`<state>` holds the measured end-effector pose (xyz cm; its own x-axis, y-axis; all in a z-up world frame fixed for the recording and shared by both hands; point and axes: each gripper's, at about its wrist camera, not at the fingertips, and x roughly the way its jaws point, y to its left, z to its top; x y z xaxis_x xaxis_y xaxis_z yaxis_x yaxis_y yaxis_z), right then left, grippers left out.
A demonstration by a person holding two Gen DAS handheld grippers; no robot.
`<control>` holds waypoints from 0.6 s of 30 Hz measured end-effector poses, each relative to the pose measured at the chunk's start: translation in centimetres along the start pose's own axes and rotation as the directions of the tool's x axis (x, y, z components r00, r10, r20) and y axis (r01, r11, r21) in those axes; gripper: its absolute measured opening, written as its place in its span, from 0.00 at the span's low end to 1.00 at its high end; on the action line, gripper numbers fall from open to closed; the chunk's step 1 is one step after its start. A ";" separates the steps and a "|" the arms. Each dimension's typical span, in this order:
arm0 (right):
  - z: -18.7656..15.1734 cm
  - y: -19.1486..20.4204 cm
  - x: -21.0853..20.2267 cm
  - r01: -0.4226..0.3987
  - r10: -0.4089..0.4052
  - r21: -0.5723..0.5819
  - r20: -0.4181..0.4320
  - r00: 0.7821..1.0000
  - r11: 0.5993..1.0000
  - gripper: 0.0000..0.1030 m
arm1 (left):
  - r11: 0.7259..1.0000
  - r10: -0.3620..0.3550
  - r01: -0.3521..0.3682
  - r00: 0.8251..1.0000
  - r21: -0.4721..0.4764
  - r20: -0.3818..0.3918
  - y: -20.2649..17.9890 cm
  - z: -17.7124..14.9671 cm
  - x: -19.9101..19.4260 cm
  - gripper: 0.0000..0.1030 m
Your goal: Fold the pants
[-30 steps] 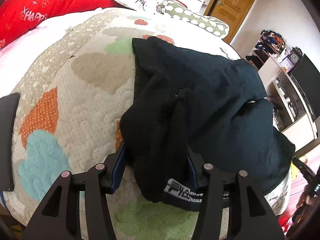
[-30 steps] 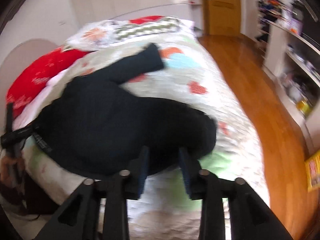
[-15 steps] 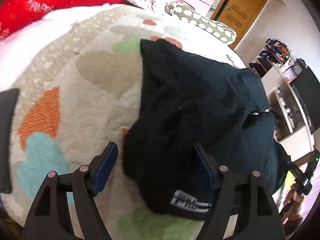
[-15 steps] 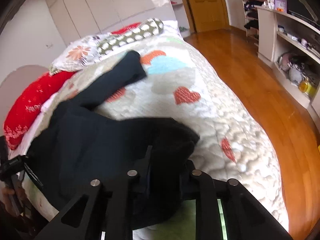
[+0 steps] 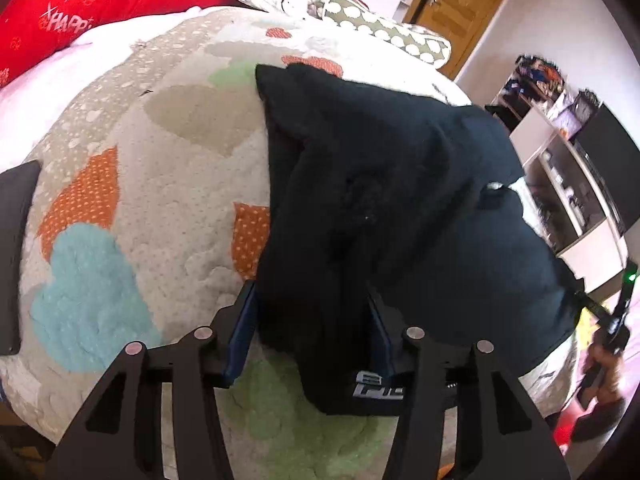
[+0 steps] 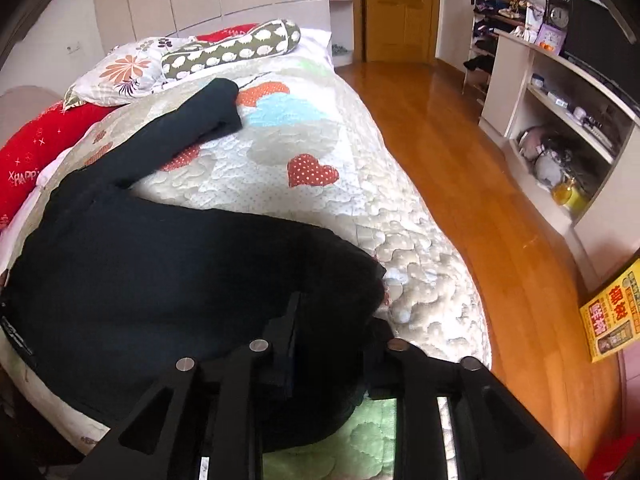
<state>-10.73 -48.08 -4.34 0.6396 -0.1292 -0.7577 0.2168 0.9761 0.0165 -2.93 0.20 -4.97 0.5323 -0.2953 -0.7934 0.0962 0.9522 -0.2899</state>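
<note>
Black pants [image 5: 400,200] lie crumpled on a quilted bed cover [image 5: 160,168]. In the left wrist view my left gripper [image 5: 312,320] stands with its jaws around the waistband end, near the white logo [image 5: 378,390]; the blue pads [image 5: 240,332] press the bunched cloth. In the right wrist view the pants [image 6: 160,272] spread across the bed, one leg [image 6: 200,116] reaching toward the pillows. My right gripper [image 6: 332,332] is closed on a bunched fold at the pants' near right edge.
Red pillow [image 6: 24,160], floral pillow [image 6: 120,72] and dotted bolster [image 6: 232,48] at the bed head. Wooden floor [image 6: 460,160] runs right of the bed, with white shelves [image 6: 560,100] and a door [image 6: 396,8] beyond. A yellow box [image 6: 612,316] lies on the floor.
My left gripper opened half a second ago and has closed again on the waistband end. My right gripper moved in over the pants' edge and now holds a fold.
</note>
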 end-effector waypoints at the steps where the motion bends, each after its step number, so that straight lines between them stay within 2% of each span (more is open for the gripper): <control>1: 0.4 -0.2 -0.5 0.003 -0.003 0.013 0.011 1.000 1.000 0.35 | 1.000 0.016 -0.016 1.000 0.006 0.001 0.0 0.1 -0.5 0.58; 3: 1.2 0.0 -1.5 0.008 -0.009 0.009 0.043 0.999 1.000 0.36 | 0.998 0.054 -0.055 0.998 0.024 0.031 0.1 0.4 -1.8 0.65; 7: 3.7 2.1 -2.3 -0.051 0.054 -0.041 0.103 0.993 0.998 0.54 | 0.993 0.109 -0.113 0.990 0.036 0.089 0.0 1.2 -3.8 0.65; 10: 5.9 4.3 -1.4 -0.096 0.106 -0.082 0.125 0.986 0.992 0.56 | 0.992 0.114 -0.120 0.985 0.040 0.129 -0.1 2.1 -4.5 0.66; 11: 7.0 5.1 -0.8 -0.115 0.126 -0.086 0.134 0.983 0.990 0.56 | 0.993 0.104 -0.110 0.986 0.043 0.128 -0.2 2.4 -4.3 0.67; 13: 8.9 6.2 0.6 -0.142 0.153 -0.084 0.136 0.979 0.986 0.64 | 0.994 0.086 -0.093 0.990 0.056 0.116 -0.9 2.9 -3.7 0.67; 16: 12.2 8.0 3.4 -0.175 0.186 -0.098 0.125 0.974 0.980 0.70 | 0.993 0.071 -0.079 0.993 0.083 0.099 -2.0 3.0 -2.2 0.67; 18: 13.8 8.9 5.2 -0.175 0.186 -0.104 0.110 0.976 0.979 0.71 | 0.989 0.085 -0.093 0.994 0.113 0.069 -2.6 2.7 -0.5 0.67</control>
<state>4.75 -42.47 0.86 0.7460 0.0360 -0.6650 0.0239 0.9965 0.0807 -1.15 -1.91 -2.40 0.5952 -0.2070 -0.7764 0.1413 0.9782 -0.1525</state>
